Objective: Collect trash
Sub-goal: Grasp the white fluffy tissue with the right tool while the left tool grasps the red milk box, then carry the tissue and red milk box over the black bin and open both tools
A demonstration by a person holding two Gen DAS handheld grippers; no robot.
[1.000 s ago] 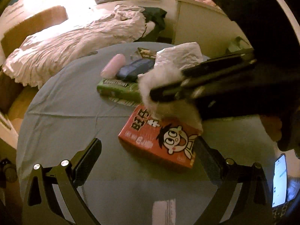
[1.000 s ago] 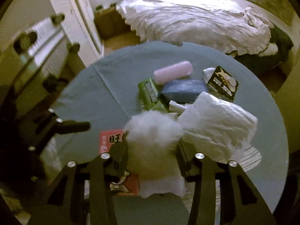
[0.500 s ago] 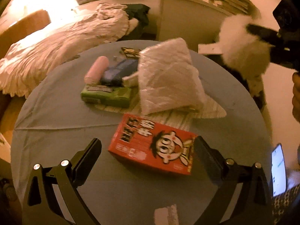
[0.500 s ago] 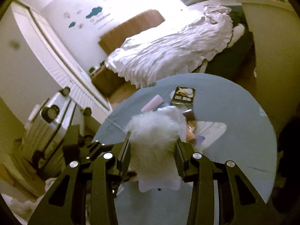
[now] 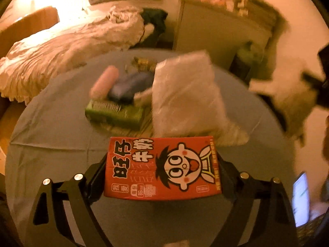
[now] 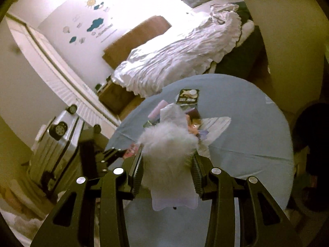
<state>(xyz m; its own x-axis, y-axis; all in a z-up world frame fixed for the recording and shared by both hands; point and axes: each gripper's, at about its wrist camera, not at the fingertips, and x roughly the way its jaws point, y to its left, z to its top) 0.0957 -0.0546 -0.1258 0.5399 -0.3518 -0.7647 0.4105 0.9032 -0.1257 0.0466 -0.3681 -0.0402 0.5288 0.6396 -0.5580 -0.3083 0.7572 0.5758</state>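
Observation:
A red carton (image 5: 162, 168) with a cartoon face lies on the grey-blue round table (image 5: 51, 164), square between the fingers of my left gripper (image 5: 162, 164). The jaws are closing and both pads touch the carton's sides. My right gripper (image 6: 167, 158) is shut on a white fluffy wad (image 6: 168, 144) with a thin pale sheet hanging under it. It holds the wad above the table's near edge. In the left wrist view the wad (image 5: 287, 96) hangs off the table's right side, blurred.
A clear plastic bag (image 5: 185, 98), a green box (image 5: 115, 113), a pink roll (image 5: 104, 82), a blue pouch (image 5: 131, 86) and a black packet (image 6: 188, 96) lie mid-table. A bed (image 5: 61, 47) stands behind, a suitcase (image 6: 55, 144) to the left, a lit screen (image 5: 301, 197) lower right.
The right gripper carried the fluffy wad from over the red carton up and off to the table's right side. The red carton now sits squared and closer between the left fingers.

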